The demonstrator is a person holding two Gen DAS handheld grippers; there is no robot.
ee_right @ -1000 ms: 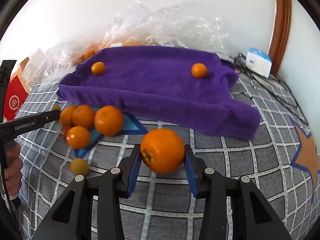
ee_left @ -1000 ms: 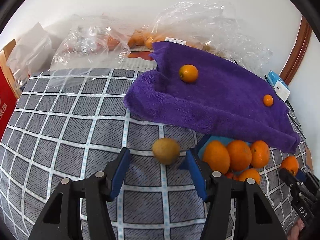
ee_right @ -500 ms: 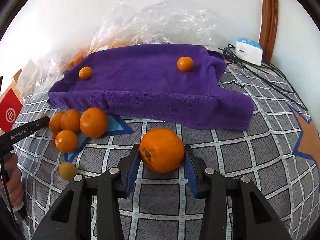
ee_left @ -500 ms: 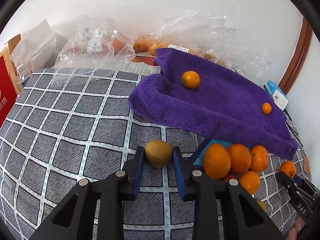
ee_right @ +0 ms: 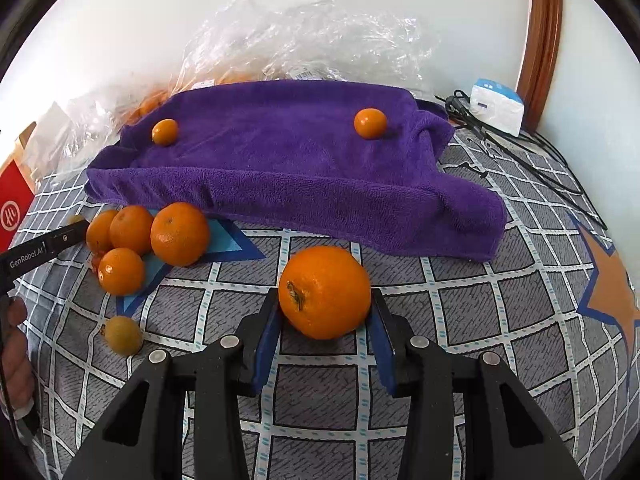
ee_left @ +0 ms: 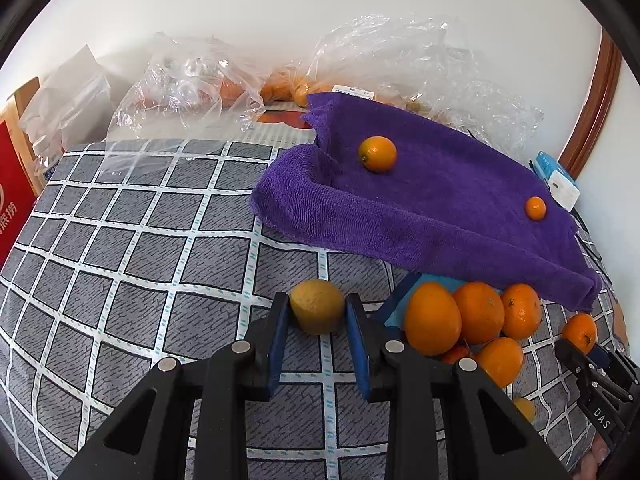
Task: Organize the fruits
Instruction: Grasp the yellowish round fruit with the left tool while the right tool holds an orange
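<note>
My left gripper [ee_left: 317, 312] is shut on a small yellowish fruit [ee_left: 317, 305] just above the checked cloth. My right gripper [ee_right: 325, 312] is shut on a large orange [ee_right: 325, 291]. A purple towel [ee_left: 440, 204] [ee_right: 288, 168] lies behind, with two small oranges on it [ee_left: 377, 154] [ee_left: 535, 207]; in the right wrist view they sit at left [ee_right: 164, 132] and right [ee_right: 370, 123]. A cluster of oranges [ee_left: 468, 316] [ee_right: 152, 236] rests on a blue patch in front of the towel. Another small yellowish fruit [ee_right: 123, 335] lies loose near the cluster.
Clear plastic bags [ee_left: 192, 84] [ee_right: 304, 40] holding more fruit are piled along the back wall. A red carton [ee_left: 12, 200] stands at the left edge. A white-and-blue box [ee_right: 496, 106] and black cables [ee_right: 532, 160] lie at the right, by a wooden frame [ee_right: 540, 40].
The left gripper's jaws closed from wide apart onto the small yellowish fruit. The right gripper kept its hold on the large orange and stayed where it was.
</note>
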